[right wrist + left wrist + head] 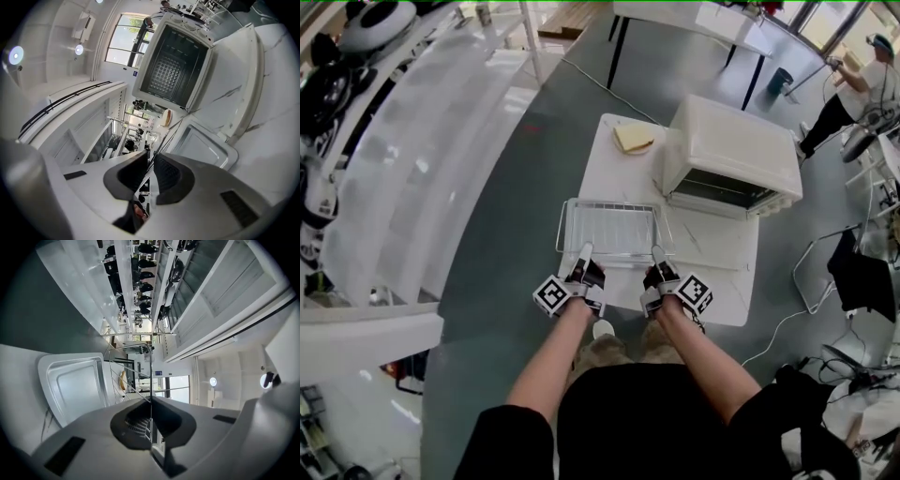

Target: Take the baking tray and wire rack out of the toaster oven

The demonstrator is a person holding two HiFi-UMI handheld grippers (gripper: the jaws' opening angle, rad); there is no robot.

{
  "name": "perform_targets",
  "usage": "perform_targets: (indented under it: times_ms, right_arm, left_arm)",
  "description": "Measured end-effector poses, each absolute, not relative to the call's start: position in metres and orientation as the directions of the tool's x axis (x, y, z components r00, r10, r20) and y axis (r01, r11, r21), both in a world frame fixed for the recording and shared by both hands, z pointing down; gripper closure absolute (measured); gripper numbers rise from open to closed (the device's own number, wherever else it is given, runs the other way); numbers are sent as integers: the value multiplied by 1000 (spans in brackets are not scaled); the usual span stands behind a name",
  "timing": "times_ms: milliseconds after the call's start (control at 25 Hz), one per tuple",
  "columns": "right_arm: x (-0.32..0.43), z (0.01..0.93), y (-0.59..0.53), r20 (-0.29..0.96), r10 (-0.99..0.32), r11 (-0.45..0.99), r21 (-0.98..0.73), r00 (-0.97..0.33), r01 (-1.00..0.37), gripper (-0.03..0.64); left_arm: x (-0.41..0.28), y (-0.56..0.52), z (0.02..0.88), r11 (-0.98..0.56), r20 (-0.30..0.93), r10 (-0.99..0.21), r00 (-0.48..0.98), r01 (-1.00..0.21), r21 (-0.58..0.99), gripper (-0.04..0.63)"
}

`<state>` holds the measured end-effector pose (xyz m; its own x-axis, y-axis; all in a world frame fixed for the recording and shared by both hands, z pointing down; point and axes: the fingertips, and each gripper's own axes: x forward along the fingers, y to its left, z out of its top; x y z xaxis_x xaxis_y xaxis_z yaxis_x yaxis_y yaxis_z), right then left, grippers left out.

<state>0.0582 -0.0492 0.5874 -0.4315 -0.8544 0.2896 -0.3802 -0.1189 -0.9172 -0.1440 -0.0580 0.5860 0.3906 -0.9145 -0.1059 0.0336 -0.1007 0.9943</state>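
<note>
Table (712, 272): left gripper (584, 253), right gripper (657, 253) pinch wire rack (609, 220) over baking tray (77, 385).

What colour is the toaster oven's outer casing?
Cream-white. The boxy metal toaster oven shows best in the head view; its open cavity looks dark.

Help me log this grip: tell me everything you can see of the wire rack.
The wire rack is a thin, shiny metal grid of parallel rods in a rectangular frame. It is out of the toaster oven, held roughly level over the baking tray on the white table. The left gripper and right gripper each pinch its near edge.
</note>
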Motion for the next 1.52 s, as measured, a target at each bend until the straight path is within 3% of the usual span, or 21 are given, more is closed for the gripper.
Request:
perform_targets:
  times_ms: [560,960,1520]
  right_arm:
    - [60,639,-57,328,-853,-196,-922,-407,-334,561]
    - [58,700,-41,447,-804,-345,-888,-392,-305,566]
    - [59,737,-27,589,-717,-497,-807,-373,-318,540]
  left_arm:
    - [-139,-67,642,-20,-34,-907,420,37,999,578]
    - [-144,-49,712,181,178,-894,412,-31,983,578]
    - [-142,-30,748,382,414,-767,490,-170,908,558]
